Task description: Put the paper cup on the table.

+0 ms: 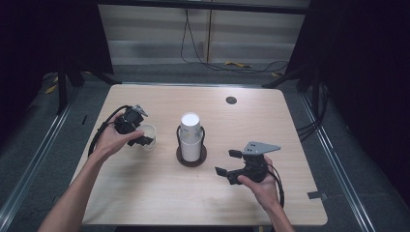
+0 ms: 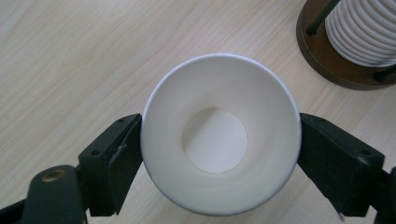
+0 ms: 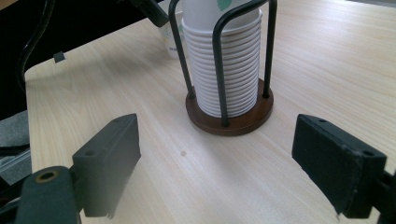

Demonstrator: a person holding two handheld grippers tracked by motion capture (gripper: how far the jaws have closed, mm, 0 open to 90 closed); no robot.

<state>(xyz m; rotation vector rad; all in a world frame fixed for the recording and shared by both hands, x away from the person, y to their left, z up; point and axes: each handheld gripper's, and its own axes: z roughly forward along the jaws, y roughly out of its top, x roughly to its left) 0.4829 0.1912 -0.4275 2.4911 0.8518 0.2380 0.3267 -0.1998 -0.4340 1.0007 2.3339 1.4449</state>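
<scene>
A white paper cup (image 1: 150,130) (image 2: 219,135) stands upright and empty on the wooden table, left of centre. My left gripper (image 1: 146,136) (image 2: 220,122) is open around it, one black jaw at each side of its round, undented rim. A stack of white paper cups (image 1: 190,135) (image 3: 224,65) (image 2: 362,32) sits in a black wire holder with a round brown base (image 1: 191,159) (image 3: 233,122) at the table's middle. My right gripper (image 1: 227,162) (image 3: 217,122) is open and empty, low over the table to the right of the holder and pointing at it.
A small black round hole (image 1: 231,100) marks the table's far side. A grey tape patch (image 1: 314,195) lies at the near right corner. Cables trail on the floor behind the table. Bare wood lies between the holder and my right gripper.
</scene>
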